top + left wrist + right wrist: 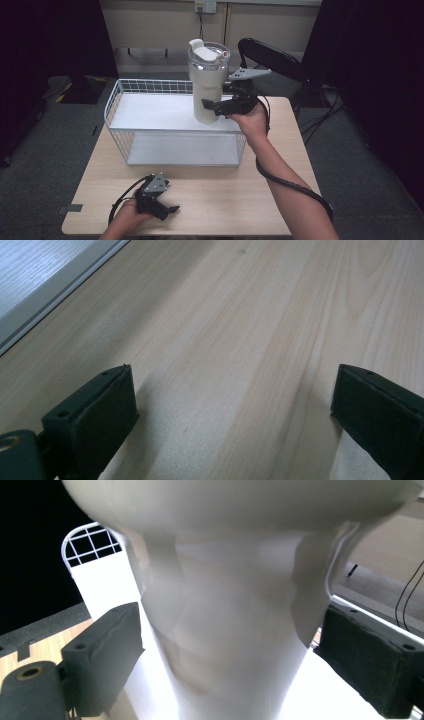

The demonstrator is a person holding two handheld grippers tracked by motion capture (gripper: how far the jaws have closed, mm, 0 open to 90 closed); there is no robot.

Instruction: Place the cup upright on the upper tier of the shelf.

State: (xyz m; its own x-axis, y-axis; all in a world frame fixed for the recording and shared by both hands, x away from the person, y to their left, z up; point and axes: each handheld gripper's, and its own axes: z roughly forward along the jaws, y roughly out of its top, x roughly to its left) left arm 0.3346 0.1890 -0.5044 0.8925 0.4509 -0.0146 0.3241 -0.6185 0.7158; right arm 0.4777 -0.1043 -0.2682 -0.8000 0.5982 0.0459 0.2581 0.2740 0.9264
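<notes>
The white tumbler [206,82] stands upright on the top shelf of the white wire rack [150,114], toward the shelf's right end, at about 1 o'clock from the centre of the counter [220,200]. It has a wide upper body, a narrower lower body and a clear lid with a white flip spout; a handle runs down its right side.

The right gripper [216,106] reaches the tumbler from 3 o'clock, at the level of the narrow lower body. In the right gripper view the tumbler [225,620] rises between the two black jaws — the left one seems to touch the body, while the right one sits just beside the handle with a sliver of gap, so the jaws bracket the cup and stand apart rather than clamped on it. The person's right hand [252,122] holds the gripper from behind, the forearm coming up from 5 o'clock with the black cable wound along it.

The rack has a second, lower shelf, and its wire side wall shows at 9 o'clock from the tumbler.

The left gripper [167,209] lies low on the counter at 7 o'clock, well apart from the rack, in the person's left hand [127,217]. In the left gripper view its jaws stand wide apart over bare pale wood [225,365] — nothing between them
</notes>
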